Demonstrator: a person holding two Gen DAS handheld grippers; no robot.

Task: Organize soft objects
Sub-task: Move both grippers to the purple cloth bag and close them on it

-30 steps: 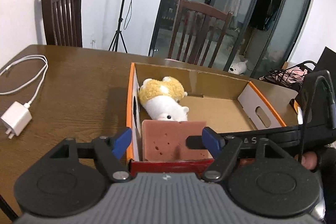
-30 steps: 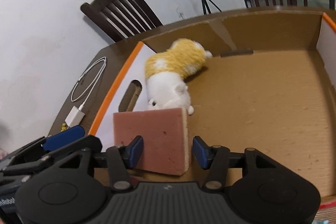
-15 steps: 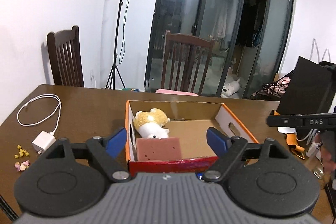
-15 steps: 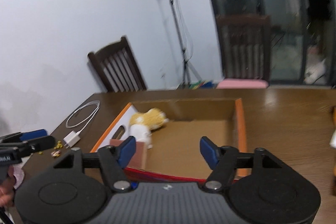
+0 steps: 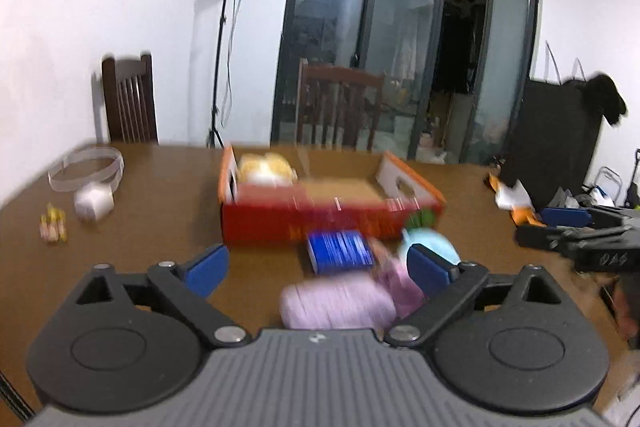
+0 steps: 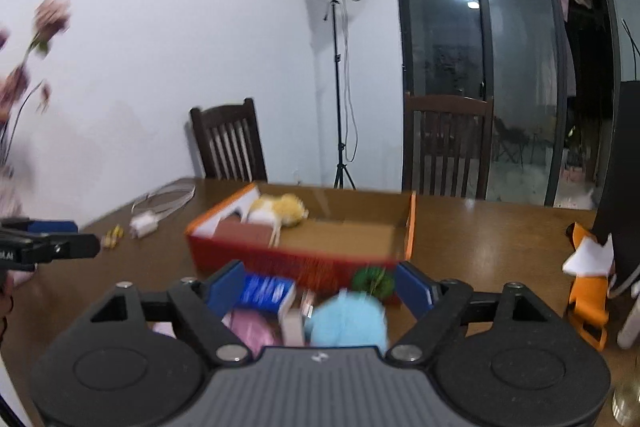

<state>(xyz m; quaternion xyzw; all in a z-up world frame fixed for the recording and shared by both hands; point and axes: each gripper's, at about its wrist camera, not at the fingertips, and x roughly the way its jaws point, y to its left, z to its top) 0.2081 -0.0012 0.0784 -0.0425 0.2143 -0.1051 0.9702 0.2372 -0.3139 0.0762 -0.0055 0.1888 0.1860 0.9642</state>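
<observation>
A red and orange cardboard box (image 5: 332, 223) (image 6: 280, 261) stands on the wooden table. In it lie a yellow and white plush toy (image 5: 266, 169) (image 6: 280, 211) and a pink sponge block (image 6: 244, 229). In front of the box lie a pink soft object (image 5: 340, 305) (image 6: 250, 329), a light blue fluffy object (image 5: 434, 247) (image 6: 348, 319), a blue packet (image 5: 338, 251) (image 6: 264, 291) and a green item (image 6: 374, 281). My left gripper (image 5: 318, 269) and right gripper (image 6: 320, 287) are both open and empty, pulled back above these objects. Both views are blurred.
A white charger with cable (image 5: 94, 201) (image 6: 146, 223) and small yellow bits (image 5: 52, 223) lie at the table's left. An orange and white item (image 5: 516, 201) (image 6: 590, 283) is at the right. Two wooden chairs (image 5: 128, 99) and a light stand (image 5: 224, 39) stand behind.
Both grippers have pulled back and up from the box. The right gripper left the pink sponge standing in the box. The objects in front of the box have come into view.
</observation>
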